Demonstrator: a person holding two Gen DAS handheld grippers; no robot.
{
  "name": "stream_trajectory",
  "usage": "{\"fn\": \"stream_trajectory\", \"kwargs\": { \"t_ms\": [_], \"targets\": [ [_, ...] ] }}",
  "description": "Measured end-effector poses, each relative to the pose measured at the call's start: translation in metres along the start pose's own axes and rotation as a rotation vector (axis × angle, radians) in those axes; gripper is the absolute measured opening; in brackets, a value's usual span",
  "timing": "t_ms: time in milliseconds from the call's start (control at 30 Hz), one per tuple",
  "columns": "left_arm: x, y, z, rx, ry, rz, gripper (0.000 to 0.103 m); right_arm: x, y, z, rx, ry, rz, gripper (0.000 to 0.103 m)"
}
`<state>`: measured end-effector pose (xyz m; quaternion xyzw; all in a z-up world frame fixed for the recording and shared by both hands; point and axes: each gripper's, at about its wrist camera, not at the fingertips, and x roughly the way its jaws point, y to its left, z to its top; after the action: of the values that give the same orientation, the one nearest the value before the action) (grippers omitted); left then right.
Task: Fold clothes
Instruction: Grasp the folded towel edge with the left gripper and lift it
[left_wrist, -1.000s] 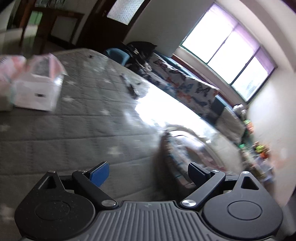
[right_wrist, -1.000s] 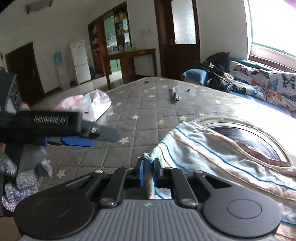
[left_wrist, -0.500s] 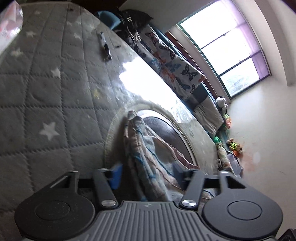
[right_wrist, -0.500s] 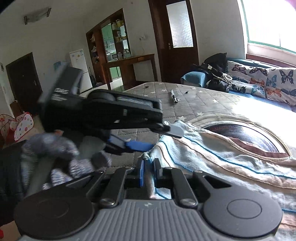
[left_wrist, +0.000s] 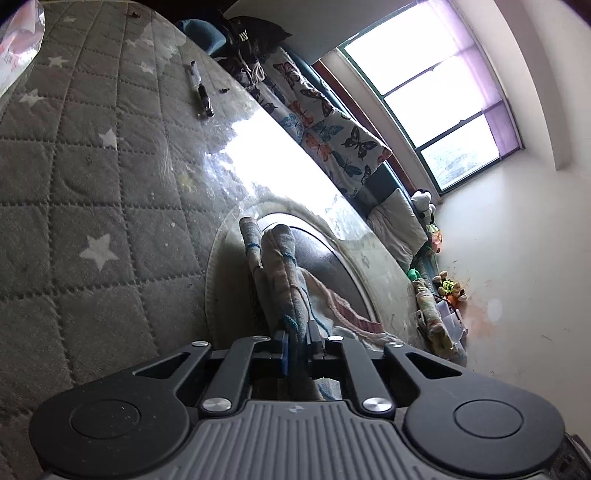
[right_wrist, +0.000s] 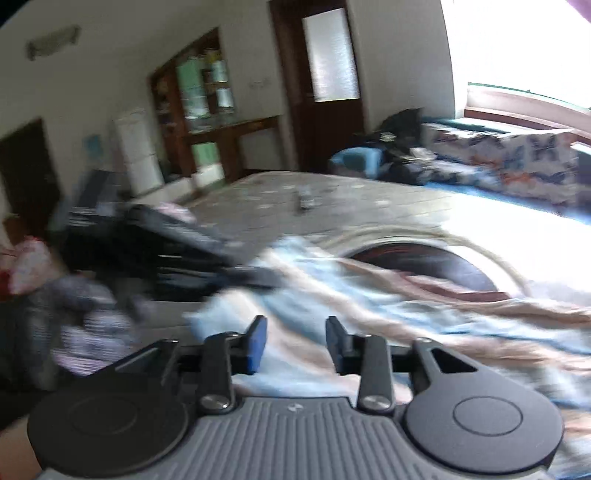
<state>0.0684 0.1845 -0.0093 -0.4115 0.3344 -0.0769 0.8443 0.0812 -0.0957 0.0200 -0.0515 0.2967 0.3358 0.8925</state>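
A striped garment (left_wrist: 282, 280) in cream, blue and pink lies bunched on the grey star-quilted bed (left_wrist: 92, 184). My left gripper (left_wrist: 298, 345) is shut on a raised fold of it, the cloth pinched between the pads. In the right wrist view the same garment (right_wrist: 369, 295) spreads out, blurred. My right gripper (right_wrist: 295, 341) hovers over it with its jaws opening; the cloth lies beyond and under the fingers, and the pads do not press it. The left gripper (right_wrist: 258, 277) shows there too, blurred, gripping the cloth's near-left edge.
A round mat with a dark centre (left_wrist: 332, 258) lies under the garment. A pen-like object (left_wrist: 201, 90) rests farther up the bed. A butterfly-print sofa (left_wrist: 332, 129) runs under the window. A pink and white bag (left_wrist: 18, 48) sits at the bed's far left.
The left gripper came down over the cloth's fold and shut on it. The right gripper, shut on the garment's edge before, has let go and drawn away with its fingers apart.
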Motion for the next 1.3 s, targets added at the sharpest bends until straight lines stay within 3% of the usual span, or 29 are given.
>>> {"fn": "stream_trajectory", "kwargs": {
  "t_ms": [200, 367, 633, 967, 1300],
  "targets": [
    [0.0, -0.007, 0.004, 0.018, 0.002, 0.001, 0.009, 0.036, -0.053, 0.0, -0.007, 0.082, -0.253, 0.039],
    [0.0, -0.01, 0.006, 0.025, 0.005, 0.002, 0.009, 0.061, -0.072, -0.003, -0.062, 0.132, -0.312, 0.039],
    [0.0, -0.011, 0.006, 0.032, 0.017, 0.01, 0.009, 0.091, -0.077, 0.006, -0.1, 0.166, -0.339, 0.044],
    [-0.001, -0.012, 0.005, 0.036, 0.022, 0.021, 0.009, 0.114, -0.094, 0.027, -0.055, 0.175, -0.371, 0.053],
    [-0.006, -0.02, 0.006, 0.043, 0.013, 0.01, 0.009, 0.069, -0.073, -0.002, -0.154, 0.189, -0.347, 0.055]
  ]
}}
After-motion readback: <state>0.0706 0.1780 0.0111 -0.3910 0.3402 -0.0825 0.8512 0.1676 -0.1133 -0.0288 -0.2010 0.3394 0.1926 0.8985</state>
